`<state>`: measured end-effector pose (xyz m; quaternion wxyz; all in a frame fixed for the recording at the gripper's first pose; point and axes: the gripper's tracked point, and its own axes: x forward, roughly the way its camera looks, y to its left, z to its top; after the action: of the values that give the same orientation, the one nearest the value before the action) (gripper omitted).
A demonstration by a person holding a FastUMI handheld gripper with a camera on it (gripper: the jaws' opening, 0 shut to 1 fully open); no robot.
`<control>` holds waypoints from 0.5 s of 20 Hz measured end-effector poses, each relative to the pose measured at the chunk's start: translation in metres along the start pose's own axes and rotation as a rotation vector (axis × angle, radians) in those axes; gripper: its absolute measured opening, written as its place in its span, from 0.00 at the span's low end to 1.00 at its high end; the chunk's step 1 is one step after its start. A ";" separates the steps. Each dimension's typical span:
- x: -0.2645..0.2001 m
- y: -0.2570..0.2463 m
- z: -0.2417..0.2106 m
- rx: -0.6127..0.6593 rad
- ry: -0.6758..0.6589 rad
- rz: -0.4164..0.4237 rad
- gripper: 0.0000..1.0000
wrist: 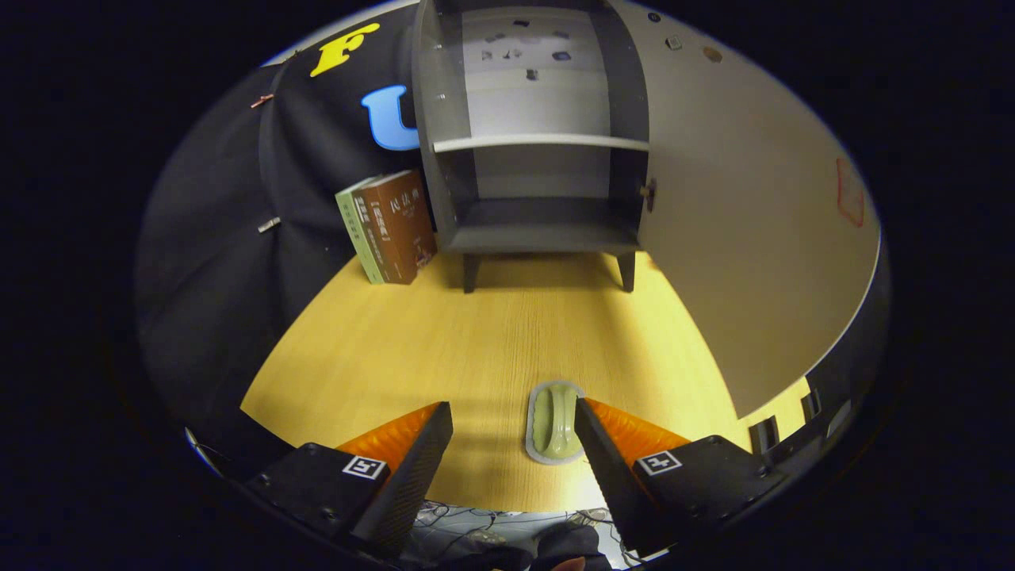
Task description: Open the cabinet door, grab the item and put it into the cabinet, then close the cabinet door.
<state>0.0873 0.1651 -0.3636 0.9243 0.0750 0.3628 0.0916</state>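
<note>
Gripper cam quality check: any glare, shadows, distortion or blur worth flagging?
Gripper view: strong fisheye bending, the open white cabinet door bulges and the yellow wooden tabletop curves; a bright patch on the tabletop under the grey two-shelf cabinet, dark shadow at its legs; the pale green oval dish between the open gripper fingers is sharp; the brown and green books look dim.

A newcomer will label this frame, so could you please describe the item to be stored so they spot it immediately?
On the yellow wooden table, before the open cabinet, lies a small pale-green oval item. It sits between the open gripper fingers, beside the right one; unlike the upright books, it lies flat.
</note>
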 end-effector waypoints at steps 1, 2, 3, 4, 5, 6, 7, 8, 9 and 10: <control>0.011 -0.002 -0.007 0.010 0.024 -0.010 0.98; 0.019 -0.006 -0.014 0.015 0.038 -0.020 0.98; 0.030 -0.007 -0.017 0.013 0.051 -0.033 0.98; 0.035 -0.009 -0.021 0.008 0.060 -0.044 0.98; 0.043 -0.011 -0.021 0.001 0.062 -0.056 0.98; 0.048 -0.014 -0.023 -0.009 0.064 -0.068 0.98; 0.053 -0.016 -0.027 -0.018 0.068 -0.079 0.98; 0.055 -0.019 -0.030 -0.026 0.072 -0.093 0.97; 0.058 -0.021 -0.031 -0.027 0.075 -0.104 0.94; 0.060 -0.025 -0.033 -0.027 0.078 -0.120 0.94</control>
<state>0.1103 0.1569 -0.4323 0.9143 0.0368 0.4009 0.0439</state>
